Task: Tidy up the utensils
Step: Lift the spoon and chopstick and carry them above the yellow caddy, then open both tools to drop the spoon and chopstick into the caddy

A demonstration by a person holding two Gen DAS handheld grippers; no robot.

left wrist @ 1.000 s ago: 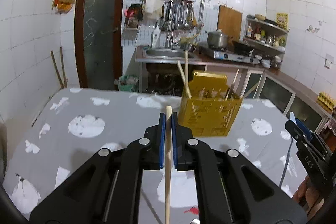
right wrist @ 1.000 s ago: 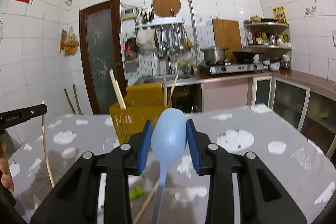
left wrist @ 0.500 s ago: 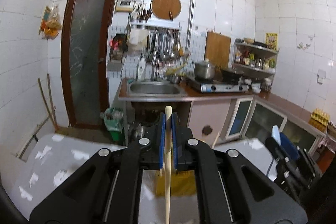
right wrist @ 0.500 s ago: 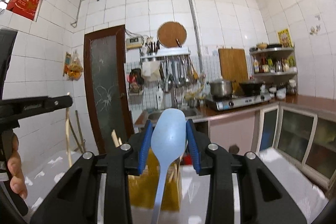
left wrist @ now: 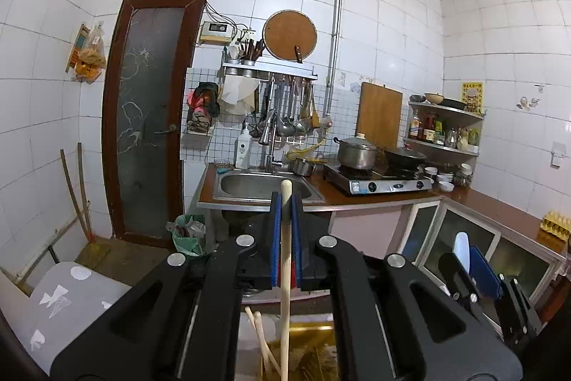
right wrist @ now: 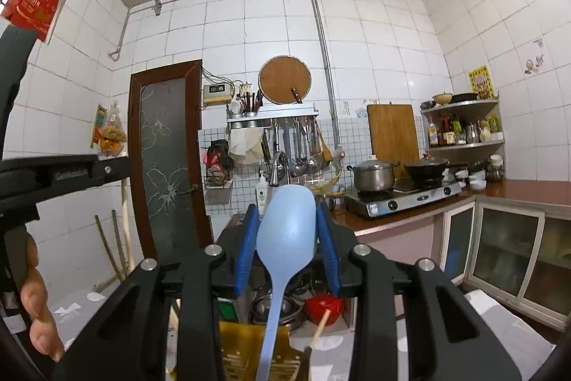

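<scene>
Above yellow holder (right wrist: pixel 257 356): left tongs (left wrist: pixel 285 220) gripping chopstick (left wrist: pixel 284 274) upright, right tongs (right wrist: pixel 285 231) clamping blue spoon (right wrist: pixel 285 231), handle hanging down toward holder on surface (left wrist: pixel 64 295).

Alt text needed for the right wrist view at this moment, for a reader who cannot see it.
The right tool is shut on a light blue spoon, bowl up, its handle hanging toward a yellow utensil holder below. Behind lies a white-tiled kitchen with a sink rack, a pot on a stove and a brown door; the left tool enters from the left.
</scene>
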